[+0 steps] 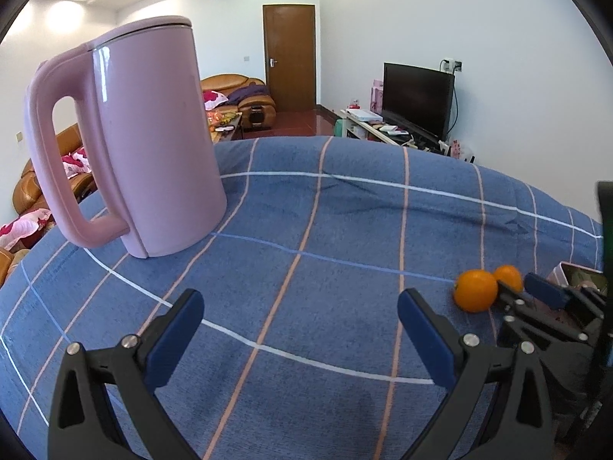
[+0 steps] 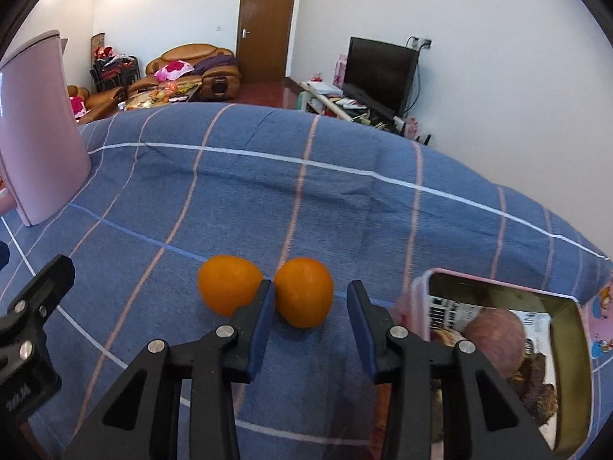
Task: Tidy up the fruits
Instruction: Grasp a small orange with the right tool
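Observation:
Two oranges lie side by side on the blue checked cloth. In the right wrist view the right orange [image 2: 304,292] sits between the tips of my open right gripper [image 2: 311,299], with the left orange [image 2: 228,283] just outside its left finger. A pink tin box [image 2: 574,349] at the right holds a reddish-brown round fruit [image 2: 496,335]. My left gripper [image 1: 300,312] is open and empty over bare cloth. In its view both oranges [image 1: 475,290] lie to the right, by the right gripper [image 1: 526,289].
A tall pink kettle [image 1: 153,142] stands on the cloth at the left, also at the left edge of the right wrist view [image 2: 38,134]. Beyond the table are sofas, a door and a television [image 1: 417,99].

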Motion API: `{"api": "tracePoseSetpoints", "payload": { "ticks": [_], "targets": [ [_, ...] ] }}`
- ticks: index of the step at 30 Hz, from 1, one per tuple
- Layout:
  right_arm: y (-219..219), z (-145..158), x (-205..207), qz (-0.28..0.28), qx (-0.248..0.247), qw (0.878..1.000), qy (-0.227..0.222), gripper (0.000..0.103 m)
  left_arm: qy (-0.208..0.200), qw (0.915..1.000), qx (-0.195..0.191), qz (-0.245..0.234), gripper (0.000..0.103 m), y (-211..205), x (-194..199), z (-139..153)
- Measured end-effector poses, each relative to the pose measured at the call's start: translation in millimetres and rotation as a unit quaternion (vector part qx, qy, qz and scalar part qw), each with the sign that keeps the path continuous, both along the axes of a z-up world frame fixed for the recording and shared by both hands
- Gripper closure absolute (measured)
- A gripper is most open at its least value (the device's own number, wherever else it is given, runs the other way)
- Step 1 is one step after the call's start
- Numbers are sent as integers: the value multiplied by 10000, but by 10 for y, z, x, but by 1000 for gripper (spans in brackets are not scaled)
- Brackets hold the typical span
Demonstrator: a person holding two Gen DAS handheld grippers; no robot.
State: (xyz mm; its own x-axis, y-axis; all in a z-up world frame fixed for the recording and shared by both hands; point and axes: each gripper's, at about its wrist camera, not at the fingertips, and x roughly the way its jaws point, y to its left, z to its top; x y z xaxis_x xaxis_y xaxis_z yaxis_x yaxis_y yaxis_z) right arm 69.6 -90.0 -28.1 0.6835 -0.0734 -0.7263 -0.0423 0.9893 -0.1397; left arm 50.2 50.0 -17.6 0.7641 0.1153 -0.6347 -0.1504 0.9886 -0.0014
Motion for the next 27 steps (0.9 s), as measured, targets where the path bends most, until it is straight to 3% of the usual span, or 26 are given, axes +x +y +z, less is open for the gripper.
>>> {"api": "tracePoseSetpoints", "payload": {
  "ticks": [8, 10, 14, 17, 19, 27],
  "targets": [
    [83, -34, 47, -109, -410, 9991, 94, 66, 40, 10000, -49, 58, 0, 51, 23, -3],
    [77, 12, 13, -42, -260, 9997, -21, 68, 37, 10000, -40, 66, 0, 58, 29, -1],
    [74, 202, -247, 206, -31, 9970, -750, 69, -17, 10000, -26, 50, 0, 55, 24, 0],
    [27, 351, -555, 475, 459, 9884, -1367, 69, -44, 10000, -50, -36, 0, 45, 18, 7],
    [6, 378, -704, 490, 677, 9848, -1523, 68, -113, 9999, -47, -82, 0, 31, 4, 29],
    [-119, 488, -1236, -53, 489, 9758, -2131, 68, -263, 9969, -34, -747, 0, -162, -11, 38]
  ]
}}
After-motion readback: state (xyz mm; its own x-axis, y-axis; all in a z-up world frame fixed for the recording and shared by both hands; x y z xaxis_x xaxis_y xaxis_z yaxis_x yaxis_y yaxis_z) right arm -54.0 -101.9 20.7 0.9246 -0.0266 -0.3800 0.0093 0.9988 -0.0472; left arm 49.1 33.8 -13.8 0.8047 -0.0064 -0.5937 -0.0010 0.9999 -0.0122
